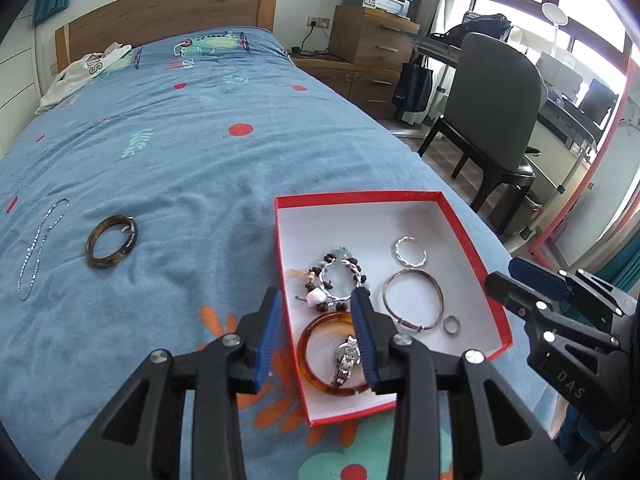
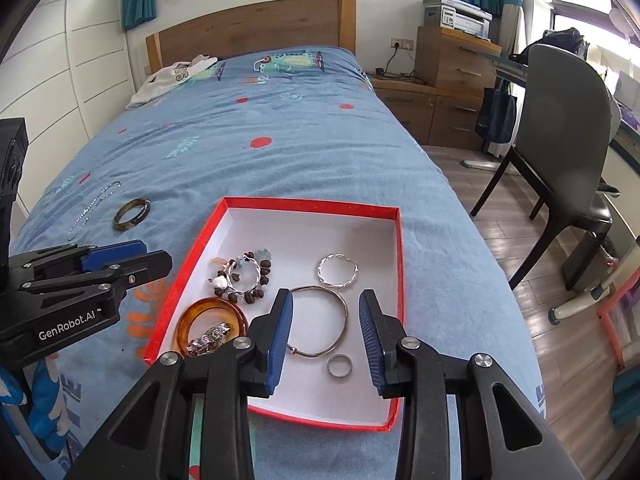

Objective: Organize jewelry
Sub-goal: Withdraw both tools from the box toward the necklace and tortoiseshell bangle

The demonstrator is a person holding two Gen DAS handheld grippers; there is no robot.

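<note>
Jewelry: most pieces lie inside the red box [image 2: 394, 264] on the bed [image 1: 192, 152]; two pieces lie outside it, on the blanket to the left.
Left gripper [image 1: 318, 338]: jaws apart, nothing between the pads; it hangs above the near left corner of the box, over the amber bangle [image 1: 320, 344] and the watch [image 1: 346, 360].
Right gripper [image 2: 325, 338]: jaws apart and empty too; it hangs above the near right part of the box, over the thin silver bangle [image 2: 320, 320] and the small ring [image 2: 340, 366].
Box, near part: amber bangle with the watch lying across it, thin silver bangle, small ring.
Box, middle part: bead bracelet [image 2: 244, 276] with a twisted silver ring on top, and one more twisted silver ring [image 2: 337, 270] to the right.
Box, far part: bare white floor, with room for more.
Outside, near: brown bangle [image 1: 112, 242], left of the box and well apart from it.
Outside, far: silver chain [image 1: 38, 248], stretched out just beyond the brown bangle.
Step in hand: I judge that both hands are free between two pick-ups; nothing is carried.
Next move: probably the left gripper goes to the brown bangle, closes on its rim, and brings it to the box.
Care: the chain is thin and flat on soft cloth, so the pads must pinch low without catching the blanket.
</note>
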